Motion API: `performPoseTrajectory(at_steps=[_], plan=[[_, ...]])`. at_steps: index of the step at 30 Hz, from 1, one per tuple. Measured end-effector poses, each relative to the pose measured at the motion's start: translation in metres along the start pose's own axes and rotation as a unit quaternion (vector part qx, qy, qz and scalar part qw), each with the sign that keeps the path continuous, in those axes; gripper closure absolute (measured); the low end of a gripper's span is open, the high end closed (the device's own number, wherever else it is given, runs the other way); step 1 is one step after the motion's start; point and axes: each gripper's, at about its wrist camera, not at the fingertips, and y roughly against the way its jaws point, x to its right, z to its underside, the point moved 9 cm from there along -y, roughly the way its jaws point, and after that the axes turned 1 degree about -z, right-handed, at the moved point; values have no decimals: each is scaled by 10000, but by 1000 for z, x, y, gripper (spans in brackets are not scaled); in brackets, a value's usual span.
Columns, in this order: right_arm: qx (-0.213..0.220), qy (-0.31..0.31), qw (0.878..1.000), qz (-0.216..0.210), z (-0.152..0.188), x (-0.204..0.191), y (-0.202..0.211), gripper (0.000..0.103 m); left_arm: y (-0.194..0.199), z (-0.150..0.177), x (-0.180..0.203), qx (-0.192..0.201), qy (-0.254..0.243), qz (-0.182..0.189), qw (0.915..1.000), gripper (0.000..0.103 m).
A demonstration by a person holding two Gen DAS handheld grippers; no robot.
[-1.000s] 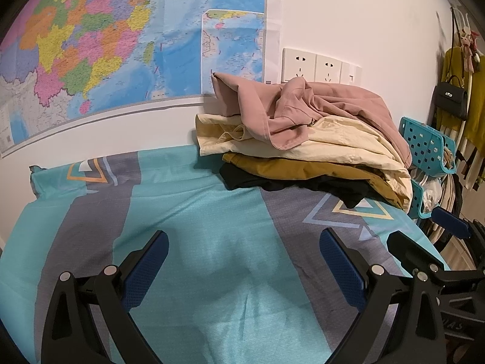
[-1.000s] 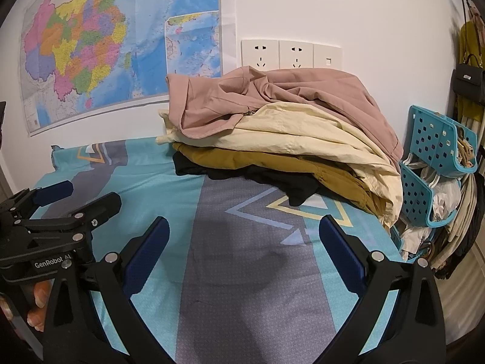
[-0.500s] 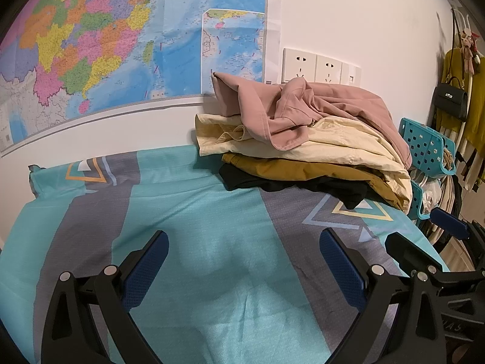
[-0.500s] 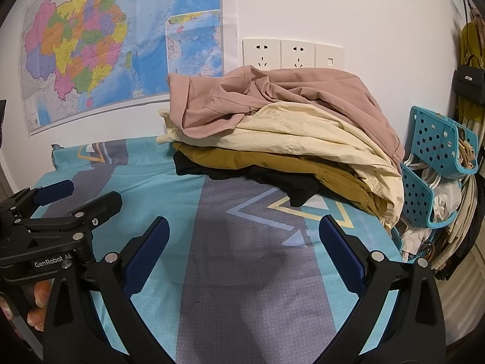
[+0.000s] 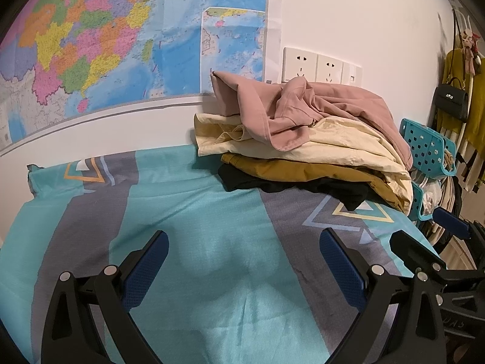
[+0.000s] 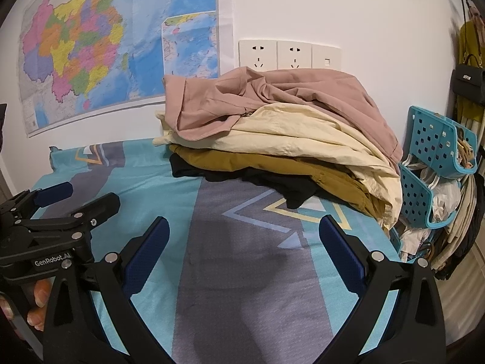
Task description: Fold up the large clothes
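A pile of clothes lies at the far right of the bed against the wall: a pink garment (image 5: 306, 106) (image 6: 272, 97) on top, a cream one (image 5: 342, 145) (image 6: 306, 139) under it, then a mustard one (image 5: 297, 170) (image 6: 257, 160) and a black one (image 5: 272, 183) (image 6: 272, 182). My left gripper (image 5: 242, 261) is open and empty above the teal and grey bedsheet (image 5: 188, 200), short of the pile. My right gripper (image 6: 242, 248) is open and empty too, closer to the pile. The left gripper also shows in the right wrist view (image 6: 75, 200).
A large map (image 5: 121, 39) and wall sockets (image 5: 321, 63) are on the wall behind the bed. Teal perforated baskets (image 6: 436, 142) with hangers and cloth stand off the bed's right side. A black handbag (image 5: 451, 100) and clothes hang at far right.
Both grippers have stayed open and nearly still. The views have shifted only slightly towards the pile.
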Motion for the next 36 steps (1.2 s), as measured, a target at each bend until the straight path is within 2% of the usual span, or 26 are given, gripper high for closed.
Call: performPoseTrajectory(at_steps=[6,16,22,27,31,32,33,35,36], plan=[[102,189,9998,-3,-9,2,-2,6,-8,-9,2,-18,62,173,9998,7],[467,979,9941,-82,-64,0,-30,6,-40,-40,4,24,123,396,9991,7],[406,1728,9841,-83,-107,-13,-77,6,-65,-61,-19,82,252,115,9996,7],[226,2100,9774,-87,-151,-20,-138,6,-83,-70,-52,38,447,-236,9987,7],[-501,1643,9808,-921,-167,-31,-187,6,-98,-70,-78,-67,605,-466,9971,7],[-621,1585,9804,-989,-168,-33,-195,6,-101,-69,-83,-98,634,-496,9967,7],[-789,1456,9805,-1057,-168,-34,-208,11,-105,-68,-87,-131,659,-519,9964,7],[-1079,1276,9747,-1485,-164,-39,-218,61,-112,-66,-95,-189,687,-579,9958,7],[-1128,1134,9741,-1601,-164,-37,-216,82,-114,-66,-98,-214,684,-596,9957,7]])
